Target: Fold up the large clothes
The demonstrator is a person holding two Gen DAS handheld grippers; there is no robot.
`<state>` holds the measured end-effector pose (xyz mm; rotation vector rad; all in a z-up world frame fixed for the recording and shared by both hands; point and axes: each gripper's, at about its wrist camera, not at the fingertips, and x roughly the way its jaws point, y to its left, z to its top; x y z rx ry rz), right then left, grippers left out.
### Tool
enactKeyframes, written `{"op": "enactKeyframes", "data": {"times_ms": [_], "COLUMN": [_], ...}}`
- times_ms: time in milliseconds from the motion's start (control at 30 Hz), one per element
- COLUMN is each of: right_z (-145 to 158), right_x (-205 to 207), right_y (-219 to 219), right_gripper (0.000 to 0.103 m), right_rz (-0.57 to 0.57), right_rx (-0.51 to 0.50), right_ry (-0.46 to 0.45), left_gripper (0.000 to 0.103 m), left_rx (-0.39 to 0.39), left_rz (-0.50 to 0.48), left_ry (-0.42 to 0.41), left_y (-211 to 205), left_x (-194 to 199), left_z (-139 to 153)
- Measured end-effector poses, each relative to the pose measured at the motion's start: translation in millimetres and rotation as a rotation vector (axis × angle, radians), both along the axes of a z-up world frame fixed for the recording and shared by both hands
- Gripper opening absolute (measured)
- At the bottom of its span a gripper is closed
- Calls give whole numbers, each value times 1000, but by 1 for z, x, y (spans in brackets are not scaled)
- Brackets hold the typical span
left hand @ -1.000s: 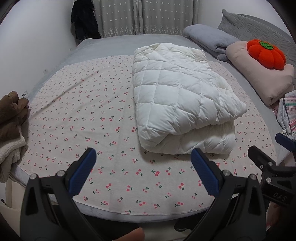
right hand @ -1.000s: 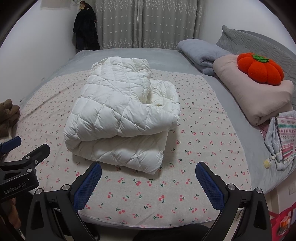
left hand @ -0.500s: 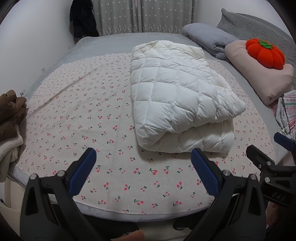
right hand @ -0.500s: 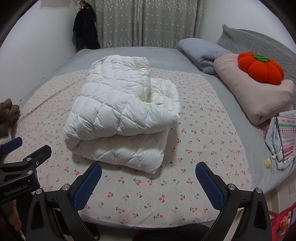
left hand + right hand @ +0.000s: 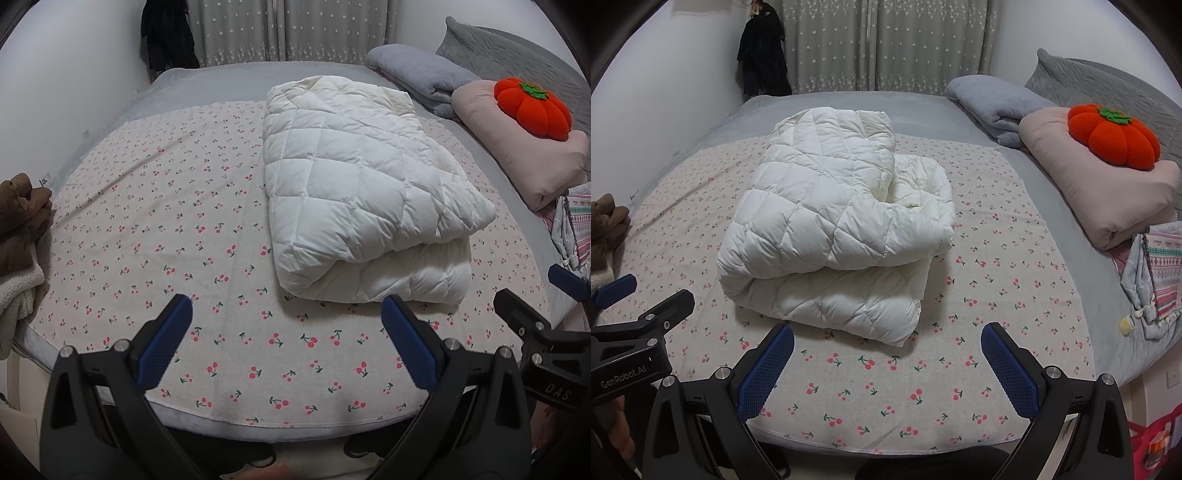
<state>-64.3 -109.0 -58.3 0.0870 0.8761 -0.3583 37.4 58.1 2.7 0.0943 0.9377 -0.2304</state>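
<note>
- The white quilted garment (image 5: 365, 195) lay folded into a thick bundle on the cherry-print sheet (image 5: 155, 229), roughly mid-bed and a little toward the pillow side.
- The left wrist view showed the bundle's smooth folded side and flat top; the right wrist view (image 5: 834, 221) showed its other side, where the upper layer curled over and a lower layer stuck out beside it.
- Only the left view showed the brown and cream fleece pile (image 5: 18, 251) at the bed's left edge in full; the right view caught just its brown top.
- Only the right view showed the small pale tassel (image 5: 1126, 322) on the patterned fabric (image 5: 1160, 273) at the far right, and a red storage bag (image 5: 1156, 439) down by the floor.
- Both views showed the orange pumpkin cushion (image 5: 532, 107) sitting on the pink folded blanket (image 5: 524, 155).
- The left gripper (image 5: 288, 332) hovered over the near edge of the sheet, jaws spread wide and empty; the bundle lay ahead and to its right, its near edge just beyond the right fingertip (image 5: 395, 314).
- The right gripper (image 5: 886, 354) was likewise spread wide, holding nothing; the bundle's near edge lay just past its left fingertip (image 5: 779, 343), not touching.
</note>
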Motion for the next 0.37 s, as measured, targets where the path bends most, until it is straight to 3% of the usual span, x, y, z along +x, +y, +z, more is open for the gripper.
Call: {"op": "enactKeyframes", "data": {"times_ms": [367], "right_z": [-11], "right_x": [10], "right_y": [-5], "right_gripper": [103], "right_rz": [8], "right_rx": [25], "right_ry": [15], "left_gripper": [102], "left_rx": [-11], "left_rz": [13], "left_ry": [54], "left_y": [2], "left_x": [10], "left_z": [-16]}}
